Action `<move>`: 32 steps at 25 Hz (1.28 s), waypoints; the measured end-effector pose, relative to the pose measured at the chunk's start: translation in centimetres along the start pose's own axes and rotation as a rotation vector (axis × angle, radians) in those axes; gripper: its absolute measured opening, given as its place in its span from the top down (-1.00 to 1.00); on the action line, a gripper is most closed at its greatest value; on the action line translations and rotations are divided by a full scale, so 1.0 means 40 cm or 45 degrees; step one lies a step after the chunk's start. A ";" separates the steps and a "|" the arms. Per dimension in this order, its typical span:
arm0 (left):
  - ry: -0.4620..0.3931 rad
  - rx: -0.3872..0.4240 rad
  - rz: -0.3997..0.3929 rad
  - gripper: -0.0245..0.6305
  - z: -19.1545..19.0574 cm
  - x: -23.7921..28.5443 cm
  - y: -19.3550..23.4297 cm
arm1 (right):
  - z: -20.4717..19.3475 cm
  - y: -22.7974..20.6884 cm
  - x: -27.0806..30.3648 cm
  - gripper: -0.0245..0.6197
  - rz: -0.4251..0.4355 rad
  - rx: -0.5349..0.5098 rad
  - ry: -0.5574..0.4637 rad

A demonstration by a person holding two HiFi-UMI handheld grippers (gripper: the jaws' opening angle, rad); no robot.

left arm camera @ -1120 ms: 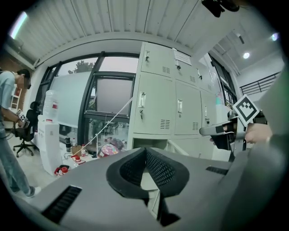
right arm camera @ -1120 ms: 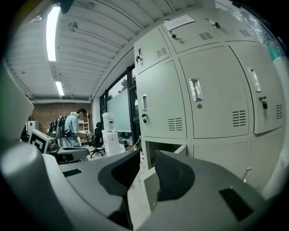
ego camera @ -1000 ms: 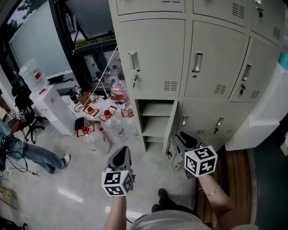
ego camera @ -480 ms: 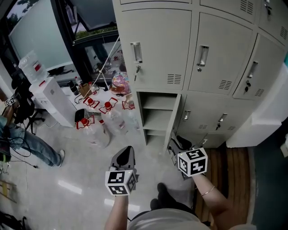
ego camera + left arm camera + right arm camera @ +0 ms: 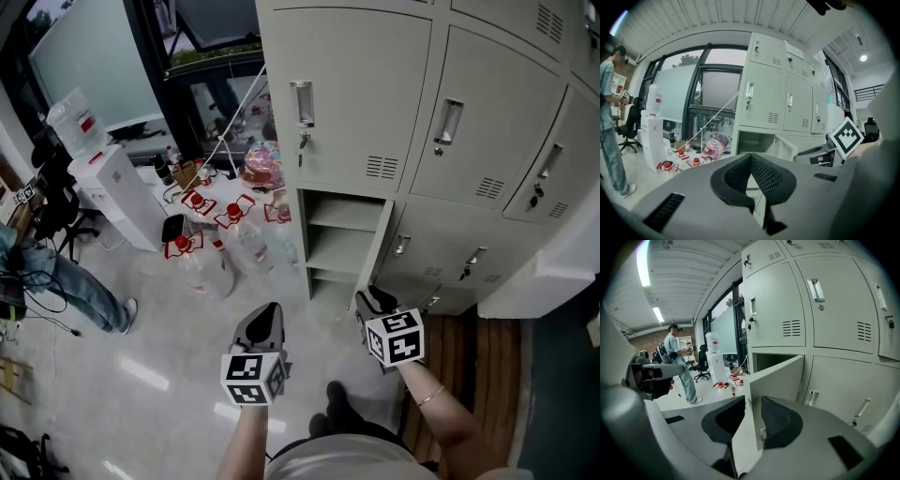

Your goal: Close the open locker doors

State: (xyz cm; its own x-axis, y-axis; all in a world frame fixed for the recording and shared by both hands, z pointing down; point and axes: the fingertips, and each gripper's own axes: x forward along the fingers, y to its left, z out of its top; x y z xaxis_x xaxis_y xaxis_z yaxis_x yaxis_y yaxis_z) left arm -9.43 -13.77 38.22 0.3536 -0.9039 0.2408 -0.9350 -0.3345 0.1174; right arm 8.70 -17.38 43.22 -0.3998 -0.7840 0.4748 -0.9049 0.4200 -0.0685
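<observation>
The grey locker bank has one open compartment (image 5: 342, 239) in its lower row, with shelves inside. Its door (image 5: 375, 253) swings out toward me. My right gripper (image 5: 375, 300) is at the lower free edge of that door. In the right gripper view the door (image 5: 776, 376) runs in between the jaws of the right gripper (image 5: 752, 404); they stand open around its edge, with a thin gap at the left pad. My left gripper (image 5: 267, 311) hangs over the floor left of the door, shut on nothing. In the left gripper view its pads meet at the tip (image 5: 751, 157).
Several water bottles with red caps (image 5: 202, 267) stand on the floor left of the lockers, beside a white dispenser (image 5: 117, 202) and a pink bundle (image 5: 262, 167). A person (image 5: 56, 281) stands at far left. My shoe (image 5: 337, 408) is below the grippers. The other locker doors are closed.
My right gripper has sunk and shifted left, from in front of the lower lockers to the open door's lower edge. The left gripper has barely moved.
</observation>
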 end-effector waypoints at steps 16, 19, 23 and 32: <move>-0.008 -0.037 0.139 0.86 0.016 0.057 0.105 | 0.076 0.067 0.168 0.55 0.156 -0.126 0.011; -0.012 -0.042 0.177 0.86 0.023 0.069 0.130 | 0.097 0.079 0.211 0.56 0.184 -0.151 0.010; -0.015 -0.048 0.219 0.86 0.031 0.080 0.164 | 0.125 0.092 0.269 0.57 0.203 -0.182 0.007; 0.001 -0.068 0.285 0.86 0.041 0.108 0.229 | 0.177 0.092 0.388 0.64 0.212 -0.209 0.020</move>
State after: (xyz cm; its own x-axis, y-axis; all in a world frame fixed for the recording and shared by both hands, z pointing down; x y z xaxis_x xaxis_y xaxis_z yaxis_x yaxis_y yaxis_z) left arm -16.49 -21.16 38.77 0.1376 -0.9537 0.2676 -0.9875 -0.1112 0.1116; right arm -1.85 -31.24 44.12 -0.5380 -0.6909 0.4829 -0.7903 0.6128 -0.0038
